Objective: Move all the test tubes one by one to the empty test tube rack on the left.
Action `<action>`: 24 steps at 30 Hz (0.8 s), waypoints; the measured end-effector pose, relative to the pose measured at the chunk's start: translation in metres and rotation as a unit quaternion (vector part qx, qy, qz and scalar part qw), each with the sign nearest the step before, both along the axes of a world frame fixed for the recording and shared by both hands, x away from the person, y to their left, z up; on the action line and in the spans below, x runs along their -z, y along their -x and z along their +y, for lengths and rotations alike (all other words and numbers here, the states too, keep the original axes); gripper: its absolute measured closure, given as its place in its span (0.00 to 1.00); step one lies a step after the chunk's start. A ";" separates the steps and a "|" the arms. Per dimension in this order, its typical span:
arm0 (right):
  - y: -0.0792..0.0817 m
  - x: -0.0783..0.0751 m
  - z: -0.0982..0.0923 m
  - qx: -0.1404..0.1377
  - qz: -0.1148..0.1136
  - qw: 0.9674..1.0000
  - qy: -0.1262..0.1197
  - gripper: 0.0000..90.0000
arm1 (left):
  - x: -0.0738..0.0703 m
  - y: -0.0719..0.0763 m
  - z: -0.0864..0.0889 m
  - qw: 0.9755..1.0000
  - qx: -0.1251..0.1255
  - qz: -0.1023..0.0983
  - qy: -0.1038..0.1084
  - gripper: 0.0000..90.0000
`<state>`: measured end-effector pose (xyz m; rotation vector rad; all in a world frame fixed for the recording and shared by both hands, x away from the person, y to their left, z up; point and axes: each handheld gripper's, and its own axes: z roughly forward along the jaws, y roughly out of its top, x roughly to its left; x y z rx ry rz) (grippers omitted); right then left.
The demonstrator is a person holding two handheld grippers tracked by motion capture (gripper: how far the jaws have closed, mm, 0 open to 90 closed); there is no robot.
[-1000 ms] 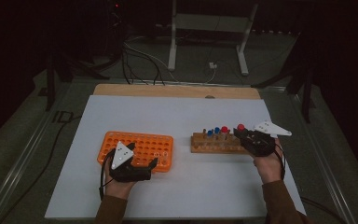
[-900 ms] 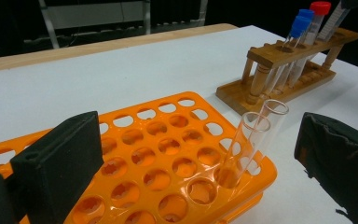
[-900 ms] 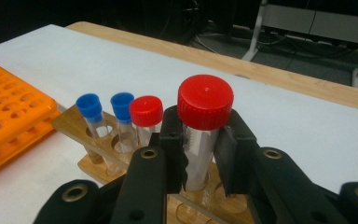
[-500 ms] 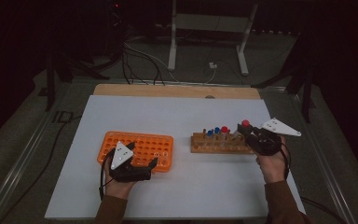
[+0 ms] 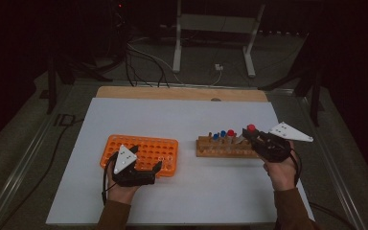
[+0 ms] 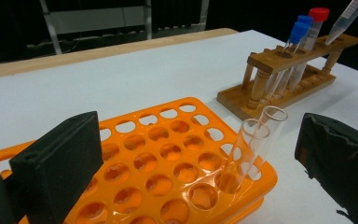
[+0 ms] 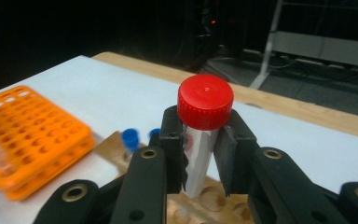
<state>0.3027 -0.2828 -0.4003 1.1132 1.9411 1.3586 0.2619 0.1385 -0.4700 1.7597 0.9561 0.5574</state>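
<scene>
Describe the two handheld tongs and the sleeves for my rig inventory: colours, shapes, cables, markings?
Both tongs, left and right, are black, each topped by a pale grey three-cornered plate with small dark dots. The right one's arms show round brass-coloured eyelets. A black cable loops from each. The sleeves are brown.

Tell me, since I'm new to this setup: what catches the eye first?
The red-capped clear plastic tube, clamped in the right hand-held gripper above the brown wooden tube rack. Then the bright orange plastic grid rack at the table's left, holding two clear glass tubes.
</scene>
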 end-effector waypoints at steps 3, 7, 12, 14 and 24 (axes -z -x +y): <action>0.002 0.002 0.006 -0.010 0.007 1.000 0.004 0.82 | -0.002 0.001 -0.003 1.000 0.004 -0.005 -0.006 0.01; 0.003 0.004 0.014 -0.026 0.015 1.000 0.005 0.82 | -0.005 0.004 -0.009 1.000 0.009 -0.013 -0.007 0.01; 0.005 0.005 0.023 -0.040 0.018 0.999 0.009 0.82 | -0.013 0.006 -0.022 1.000 0.017 -0.019 -0.017 0.02; 0.006 0.005 0.026 -0.048 0.022 0.999 0.008 0.82 | -0.018 0.007 -0.028 0.999 0.026 -0.023 -0.019 0.02; 0.012 0.008 0.054 -0.090 0.032 0.995 0.014 0.82 | -0.030 0.005 -0.072 0.997 0.074 -0.020 -0.016 0.07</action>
